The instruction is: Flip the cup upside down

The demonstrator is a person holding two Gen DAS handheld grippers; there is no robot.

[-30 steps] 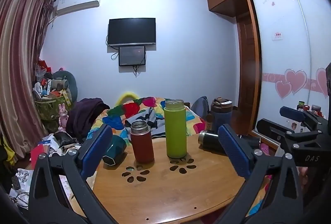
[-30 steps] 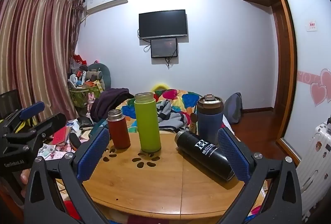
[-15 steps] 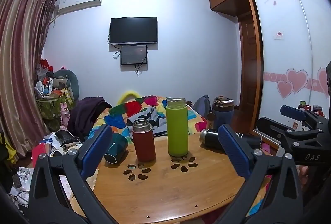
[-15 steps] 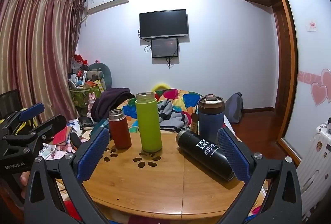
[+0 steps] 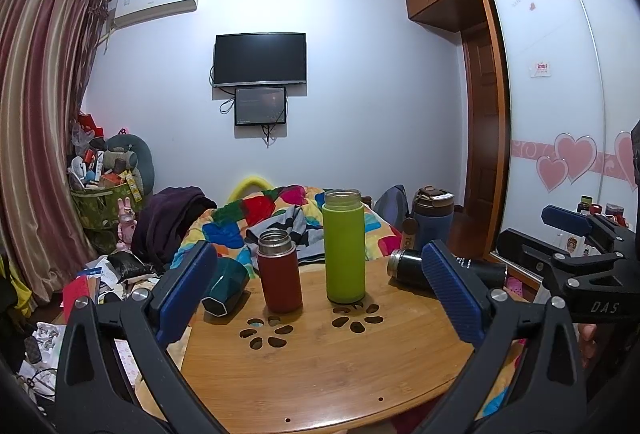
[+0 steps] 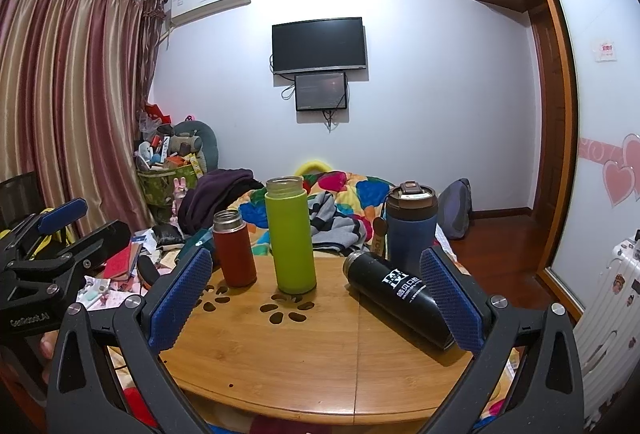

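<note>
On the round wooden table (image 5: 320,374) stand a red flask (image 5: 279,282) and a taller green flask (image 5: 344,246), both upright and open-topped. A black flask (image 6: 396,298) lies on its side at the right, and a blue tumbler (image 6: 412,224) with a brown lid stands behind it. A dark teal cup (image 5: 226,286) lies on its side at the table's left edge. My left gripper (image 5: 320,290) is open and empty, short of the flasks. My right gripper (image 6: 316,294) is open and empty, with the black flask by its right finger (image 6: 450,302).
A bed with a colourful quilt (image 5: 280,213) lies behind the table. Clutter and a basket (image 5: 104,193) fill the floor at the left by the curtain. A wardrobe with heart stickers (image 5: 560,113) lines the right wall. A white suitcase (image 6: 608,306) stands at the right.
Both views have shifted slightly; the flasks sit a touch higher and to the right in the left wrist view. Nothing on the table has moved.
</note>
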